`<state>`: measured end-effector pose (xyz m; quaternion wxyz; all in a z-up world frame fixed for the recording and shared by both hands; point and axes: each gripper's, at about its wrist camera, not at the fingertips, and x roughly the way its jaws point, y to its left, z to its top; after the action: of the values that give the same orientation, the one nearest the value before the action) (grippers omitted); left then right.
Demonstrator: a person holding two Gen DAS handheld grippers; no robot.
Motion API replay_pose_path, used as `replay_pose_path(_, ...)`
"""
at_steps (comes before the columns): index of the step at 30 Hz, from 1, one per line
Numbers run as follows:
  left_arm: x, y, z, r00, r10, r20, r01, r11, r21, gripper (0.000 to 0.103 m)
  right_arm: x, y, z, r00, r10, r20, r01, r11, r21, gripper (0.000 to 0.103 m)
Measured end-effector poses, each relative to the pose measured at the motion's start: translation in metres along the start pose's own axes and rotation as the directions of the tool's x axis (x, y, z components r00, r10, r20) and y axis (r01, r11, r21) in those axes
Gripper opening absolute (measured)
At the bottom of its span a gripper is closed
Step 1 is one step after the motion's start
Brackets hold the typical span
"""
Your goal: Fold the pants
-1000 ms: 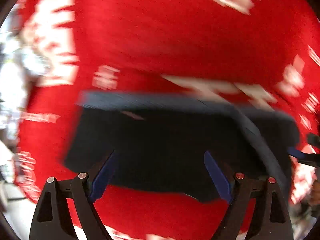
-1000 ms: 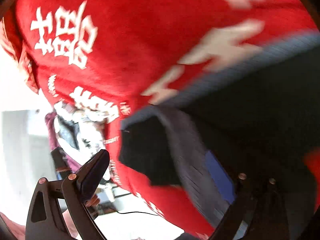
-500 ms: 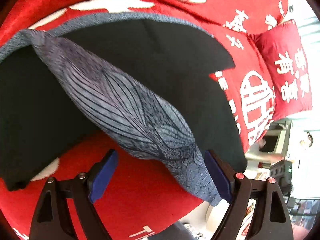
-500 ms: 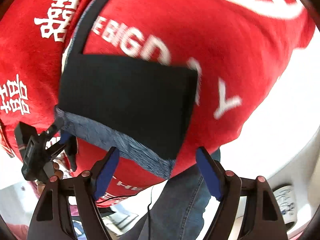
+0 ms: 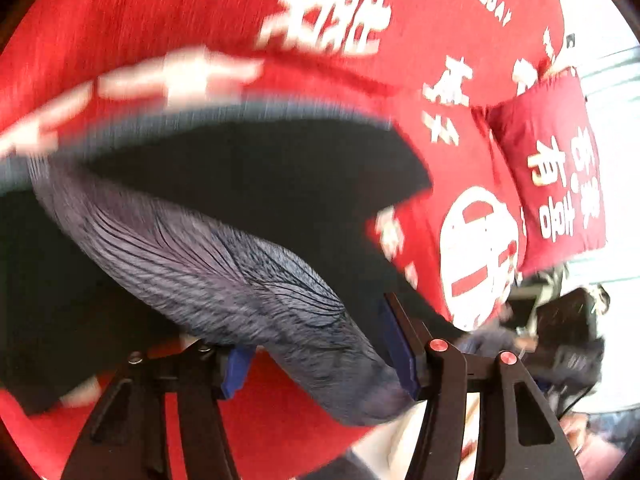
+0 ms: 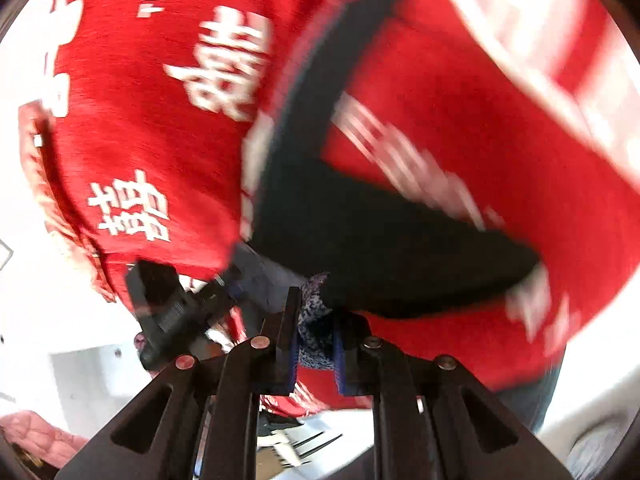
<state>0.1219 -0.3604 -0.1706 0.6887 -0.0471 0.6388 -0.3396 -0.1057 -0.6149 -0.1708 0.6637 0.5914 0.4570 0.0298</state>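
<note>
Black pants (image 5: pixel 248 184) with a grey-blue patterned waistband (image 5: pixel 224 272) lie on a red blanket (image 5: pixel 140 40). In the left wrist view the waistband's end runs between the fingers of my left gripper (image 5: pixel 320 360). Its jaws are closing, the right pad touches the band, and a thin gap shows at the left pad. In the right wrist view the pants (image 6: pixel 360 248) stretch away, blurred. My right gripper (image 6: pixel 316 352) is closing, nearly shut, with a patterned corner of the waistband (image 6: pixel 314 320) pinched between its pads. The left gripper (image 6: pixel 172 308) shows there at the band's other end.
The red blanket (image 6: pixel 132 128) carries large white characters and drops off at its near edge. A red printed pillow (image 5: pixel 556 184) lies at the right. Dark room clutter (image 5: pixel 568 340) stands beyond the blanket's edge. A blue-jeaned leg (image 6: pixel 532 400) is at the lower right.
Both grippers have closed in on the waistband. The right jaws went from wide open to pinching the band's corner. The left jaws narrowed around the band's end.
</note>
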Motion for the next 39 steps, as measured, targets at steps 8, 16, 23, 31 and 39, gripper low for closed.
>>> replay_pose_path(8,-0.027,-0.007,0.089,0.964,0.192,0.185,-0.195,0.981,0.001,0.079,0.027,0.081,0.180,0.993,-0.106,0.051,0.113,0.975,-0.190,0.021)
replay_pose_path(16,-0.016,0.040,0.082,0.908,0.407,0.096,-0.398,0.912,-0.100,0.080,0.028,0.099,0.199,0.959,-0.253,0.126,0.280,0.910,-0.307,0.075)
replay_pose_path(23,0.024,0.080,0.036,0.865,0.499,-0.052,-0.498,0.842,-0.206,0.079,0.025,-0.021,0.190,0.937,-0.341,0.075,0.338,0.939,0.059,0.028)
replay_pose_path(31,0.031,0.074,0.051,0.848,0.528,-0.051,-0.528,0.828,-0.188,0.079,0.028,-0.015,0.211,0.928,-0.367,0.065,0.369,0.929,-0.026,0.007)
replay_pose_path(39,0.019,0.095,0.070,0.805,0.593,-0.011,-0.580,0.784,-0.223,0.080,0.016,-0.036,0.189,0.956,-0.293,0.024,0.293,0.956,0.005,0.072)
